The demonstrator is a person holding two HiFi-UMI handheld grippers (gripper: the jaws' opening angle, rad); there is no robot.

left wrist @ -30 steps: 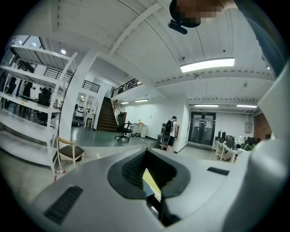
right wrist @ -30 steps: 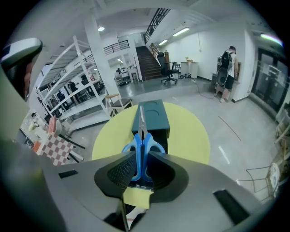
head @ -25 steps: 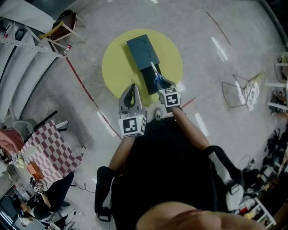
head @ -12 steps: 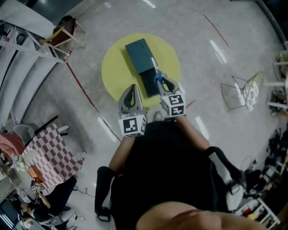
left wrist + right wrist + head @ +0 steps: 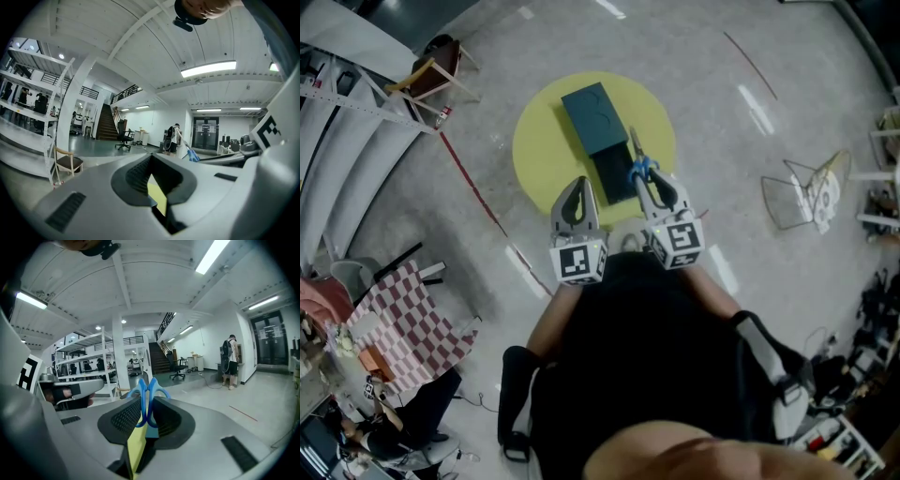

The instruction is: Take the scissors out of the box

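Observation:
A dark teal box lies on the round yellow table, its inner tray slid out toward me. My right gripper is shut on the blue handles of the scissors, held above the tray with the blades pointing away from me. In the right gripper view the scissors stand upright between the pads of the right gripper. My left gripper hovers at the table's near edge, shut with nothing in it; the left gripper shows only yellow table through its slit.
A wooden chair stands at the upper left by a red floor line. A checkered table is at the lower left, a wire rack at the right. A person stands far off near shelves.
My right gripper has risen with the scissors, lifting them off the tray and drawing nearer to me in the head view. The left gripper and the box have stayed put.

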